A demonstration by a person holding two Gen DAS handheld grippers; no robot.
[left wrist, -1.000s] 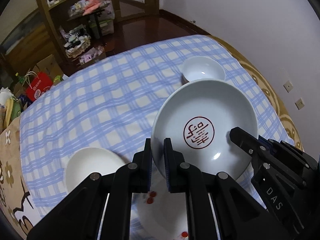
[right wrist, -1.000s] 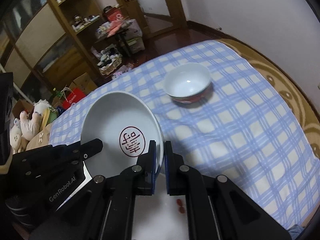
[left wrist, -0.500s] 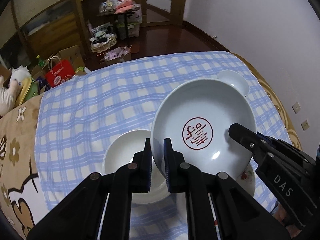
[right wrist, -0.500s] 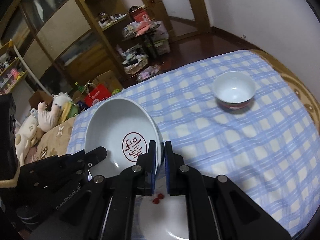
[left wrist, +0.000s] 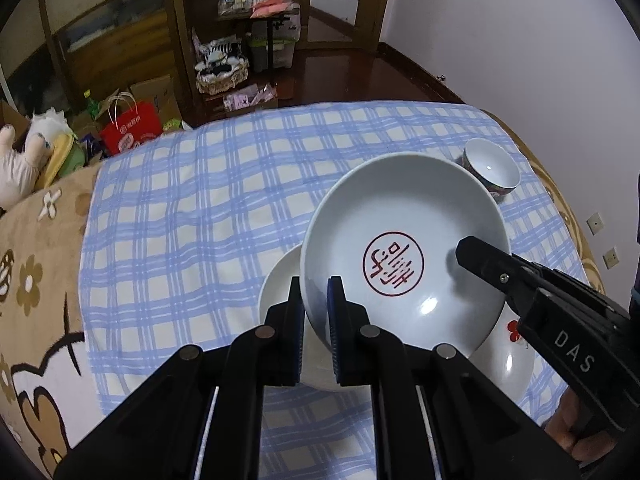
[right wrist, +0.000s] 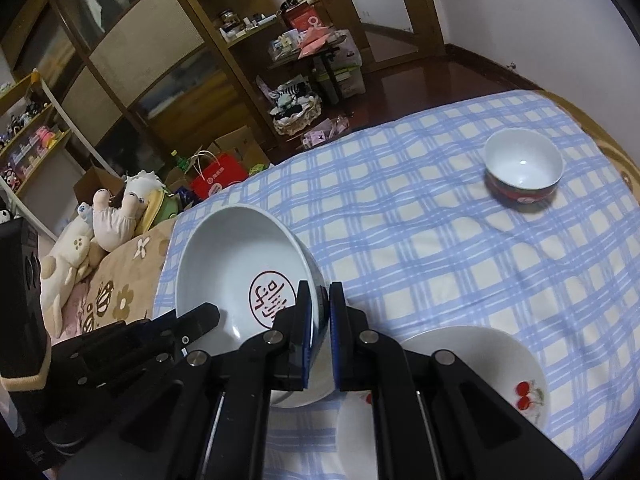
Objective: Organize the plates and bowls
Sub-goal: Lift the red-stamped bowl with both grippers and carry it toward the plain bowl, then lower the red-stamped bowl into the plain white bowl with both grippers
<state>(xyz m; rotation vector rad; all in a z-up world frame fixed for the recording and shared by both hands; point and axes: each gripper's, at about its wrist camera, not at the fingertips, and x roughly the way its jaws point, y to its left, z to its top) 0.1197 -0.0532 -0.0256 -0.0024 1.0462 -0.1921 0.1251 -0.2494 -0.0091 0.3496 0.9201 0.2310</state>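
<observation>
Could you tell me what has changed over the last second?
Both grippers, left and right, carried the stamped plate sideways across the cloth, away from the small bowl and over the plain plate. Both grips stayed shut.

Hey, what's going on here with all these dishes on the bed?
A person holds a gripper in each hand, and both the left gripper and right gripper are clamped on opposite rims of the red-stamped plate, carrying it above two plates on the checked cloth. The small bowl sits apart.
</observation>
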